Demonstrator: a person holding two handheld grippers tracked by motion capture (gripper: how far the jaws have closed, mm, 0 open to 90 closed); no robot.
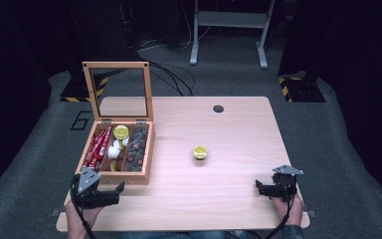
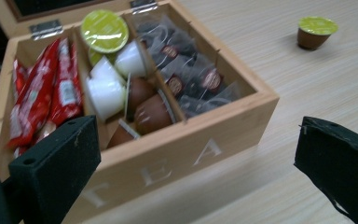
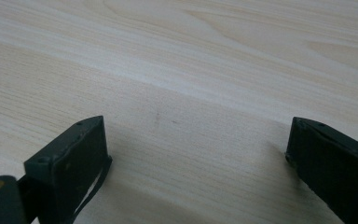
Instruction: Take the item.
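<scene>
Table (image 1: 229, 199): light wood, with a dark round hole (image 1: 218, 108) near its far edge, toward 12 o'clock.

Tea box (image 1: 144, 172): wooden, marked "TEA" on its front wall, at about 9 o'clock on the table; glazed lid (image 1: 118, 89) stood open and upright at the back; three compartments; the left one held red sachets (image 2: 51, 95); the middle one held a green-lidded capsule (image 2: 104, 31) at the back, white capsules (image 2: 106, 88) in the middle and brown capsules (image 2: 150, 112) toward the front; the right one held dark tea bags in clear wrappers (image 2: 186, 77).

Loose capsule (image 1: 200, 152): brown cup, yellow-green lid; stood alone near the table's centre, well apart from the box and from both tongs.

Left tongs (image 1: 110, 193): held at 7 o'clock, just in front of the box's near corner; spread wide, pinching nothing.

Right tongs (image 1: 261, 189): held at 5 o'clock over bare table; likewise spread, empty.
</scene>
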